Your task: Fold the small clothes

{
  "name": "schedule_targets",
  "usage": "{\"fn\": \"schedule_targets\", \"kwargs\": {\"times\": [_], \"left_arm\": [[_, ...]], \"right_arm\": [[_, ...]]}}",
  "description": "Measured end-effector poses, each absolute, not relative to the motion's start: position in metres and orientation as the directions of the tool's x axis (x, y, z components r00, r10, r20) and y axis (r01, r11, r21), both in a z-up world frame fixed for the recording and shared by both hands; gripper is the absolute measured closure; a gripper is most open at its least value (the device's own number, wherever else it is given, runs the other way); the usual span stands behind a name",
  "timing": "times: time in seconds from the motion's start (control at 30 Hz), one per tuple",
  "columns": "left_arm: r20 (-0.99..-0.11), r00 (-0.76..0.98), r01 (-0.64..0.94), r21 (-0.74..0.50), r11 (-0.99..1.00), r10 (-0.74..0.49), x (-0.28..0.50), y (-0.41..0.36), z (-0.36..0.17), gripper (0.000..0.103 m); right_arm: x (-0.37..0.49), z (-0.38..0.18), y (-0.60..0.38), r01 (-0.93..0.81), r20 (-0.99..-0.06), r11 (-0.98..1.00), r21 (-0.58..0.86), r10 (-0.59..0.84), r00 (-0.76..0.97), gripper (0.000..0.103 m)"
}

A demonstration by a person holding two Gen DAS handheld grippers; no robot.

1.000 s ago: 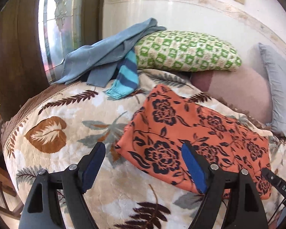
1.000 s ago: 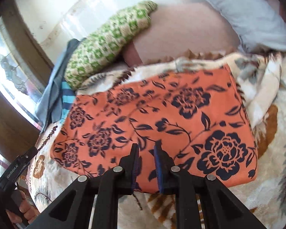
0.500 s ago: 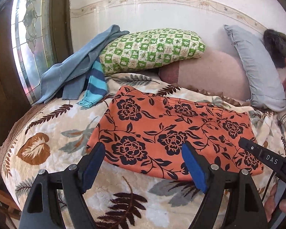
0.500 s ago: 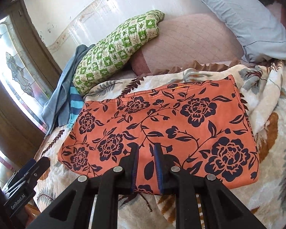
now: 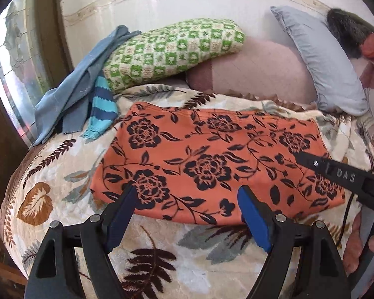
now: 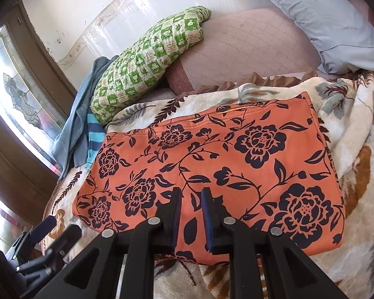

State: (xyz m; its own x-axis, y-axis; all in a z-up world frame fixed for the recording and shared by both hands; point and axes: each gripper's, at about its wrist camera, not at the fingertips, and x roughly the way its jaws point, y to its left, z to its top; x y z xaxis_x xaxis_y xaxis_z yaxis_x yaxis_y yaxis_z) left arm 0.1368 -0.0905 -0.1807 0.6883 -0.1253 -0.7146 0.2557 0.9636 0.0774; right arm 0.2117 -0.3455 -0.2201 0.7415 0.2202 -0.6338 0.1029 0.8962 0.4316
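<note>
An orange cloth with dark flowers (image 5: 212, 159) lies folded flat in a rectangle on the leaf-patterned blanket (image 5: 49, 174); it also shows in the right wrist view (image 6: 212, 164). My left gripper (image 5: 187, 199) is open and empty, held above the cloth's near edge. My right gripper (image 6: 190, 199) hovers over the cloth's near edge with its jaws close together, a narrow gap between them and nothing in it. The right gripper also shows at the right of the left wrist view (image 5: 336, 174). The left gripper shows at the lower left of the right wrist view (image 6: 49, 231).
A grey-blue garment (image 5: 74, 92) and a striped blue sleeve (image 5: 101, 109) lie at the back left by the window. A green checked pillow (image 5: 169, 49), a pink pillow (image 5: 256, 72) and a grey pillow (image 5: 321, 62) line the wall. The bed's edge is at the left.
Both grippers have pulled back and up from the cloth, so more of it shows. The left view has swung to the right. The cloth has not moved.
</note>
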Motion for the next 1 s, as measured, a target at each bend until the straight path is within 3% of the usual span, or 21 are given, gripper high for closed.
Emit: {"fn": "schedule_targets", "kwargs": {"times": [0.37, 1.0], "left_arm": [[-0.712, 0.688, 0.332, 0.136, 0.934, -0.141, 0.119, -0.107, -0.177, 0.02], [-0.689, 0.712, 0.322, 0.147, 0.935, -0.137, 0.117, -0.102, -0.169, 0.02]], "right_arm": [[0.216, -0.225, -0.353, 0.124, -0.644, 0.892, 0.436, 0.213, 0.735, 0.084], [0.222, -0.229, -0.356, 0.13, -0.654, 0.895, 0.427, 0.207, 0.728, 0.084]]}}
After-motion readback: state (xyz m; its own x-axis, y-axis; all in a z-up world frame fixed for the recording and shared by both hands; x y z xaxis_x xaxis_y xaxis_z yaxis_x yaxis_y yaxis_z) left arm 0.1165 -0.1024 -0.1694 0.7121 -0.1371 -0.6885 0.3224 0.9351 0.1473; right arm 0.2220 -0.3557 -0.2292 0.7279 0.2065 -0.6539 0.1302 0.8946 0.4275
